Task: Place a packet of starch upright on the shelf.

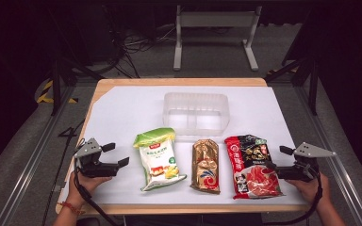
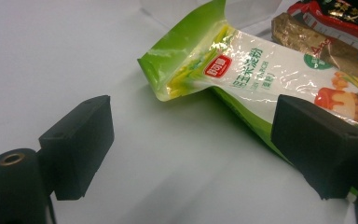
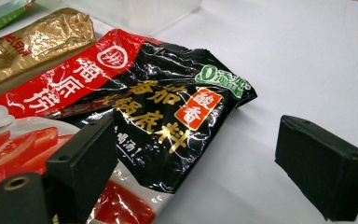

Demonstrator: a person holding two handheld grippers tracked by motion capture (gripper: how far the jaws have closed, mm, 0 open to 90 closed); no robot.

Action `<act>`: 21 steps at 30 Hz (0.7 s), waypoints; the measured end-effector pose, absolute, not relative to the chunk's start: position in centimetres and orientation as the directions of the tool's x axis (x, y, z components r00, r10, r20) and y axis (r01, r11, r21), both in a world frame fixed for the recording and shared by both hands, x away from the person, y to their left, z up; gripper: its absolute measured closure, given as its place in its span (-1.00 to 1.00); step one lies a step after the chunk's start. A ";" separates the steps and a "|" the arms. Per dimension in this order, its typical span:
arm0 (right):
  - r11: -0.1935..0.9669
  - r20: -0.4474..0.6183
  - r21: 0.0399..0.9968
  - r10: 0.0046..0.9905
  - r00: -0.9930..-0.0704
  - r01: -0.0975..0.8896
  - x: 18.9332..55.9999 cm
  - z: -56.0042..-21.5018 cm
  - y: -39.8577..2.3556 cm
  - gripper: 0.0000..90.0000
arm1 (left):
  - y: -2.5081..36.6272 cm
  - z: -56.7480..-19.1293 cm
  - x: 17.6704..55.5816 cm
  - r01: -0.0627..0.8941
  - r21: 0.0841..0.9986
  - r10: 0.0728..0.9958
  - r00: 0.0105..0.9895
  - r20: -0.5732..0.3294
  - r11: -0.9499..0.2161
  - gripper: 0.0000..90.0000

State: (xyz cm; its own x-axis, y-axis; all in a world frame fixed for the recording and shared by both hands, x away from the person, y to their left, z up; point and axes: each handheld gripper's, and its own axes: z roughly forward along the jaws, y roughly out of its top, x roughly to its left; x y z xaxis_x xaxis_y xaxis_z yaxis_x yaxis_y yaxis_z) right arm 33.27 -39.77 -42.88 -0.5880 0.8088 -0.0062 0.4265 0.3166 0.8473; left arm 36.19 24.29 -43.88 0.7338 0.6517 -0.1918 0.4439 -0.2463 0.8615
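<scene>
Three food packs lie in a row on the white sheet: a green-and-white pouch (image 1: 157, 157), a gold pack (image 1: 206, 165) and a red-and-black pack (image 1: 252, 165). Behind them stands a clear plastic bin (image 1: 196, 112). My left gripper (image 1: 115, 155) rests at the left of the pouch, open, its jaws pointing toward the pouch (image 2: 242, 74) with nothing between them. At the right edge of the red-and-black pack (image 3: 168, 121) sits my right gripper (image 1: 280, 157), open and holding nothing; its near jaw overlaps the pack's corner in the right gripper view.
The wooden table's (image 1: 179, 82) rim shows around the white sheet (image 1: 122, 108). A metal stand (image 1: 214, 33) and cables lie on the floor beyond the table. Bare sheet stretches behind and beside the bin.
</scene>
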 end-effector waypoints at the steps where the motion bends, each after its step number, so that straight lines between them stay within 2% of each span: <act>1: 0.321 -0.008 0.845 0.807 -0.590 0.428 33.3 -42.9 -39.7 -0.71 | 24.3 -44.0 36.3 0.451 0.860 0.643 0.737 -0.210 -0.237 -0.68; 8: 0.319 -0.006 0.847 0.806 -0.592 0.425 33.4 -42.7 -39.4 -0.72 | 22.9 -44.9 37.6 0.541 0.803 0.594 0.740 -0.314 -0.250 -0.70; 15: 0.330 -0.010 0.843 0.798 -0.602 0.425 33.4 -42.8 -39.1 -0.72 | 21.2 -45.4 38.7 0.582 0.756 0.580 0.740 -0.341 -0.299 -0.74; 17: 0.330 -0.012 0.845 0.799 -0.602 0.421 33.4 -42.7 -39.1 -0.72 | 20.4 -45.4 39.0 0.585 0.739 0.586 0.743 -0.323 -0.335 -0.75; 21: 0.323 -0.001 0.842 0.801 -0.599 0.431 33.4 -42.8 -39.3 -0.72 | 19.7 -45.5 39.8 0.617 0.712 0.596 0.724 -0.348 -0.334 -0.87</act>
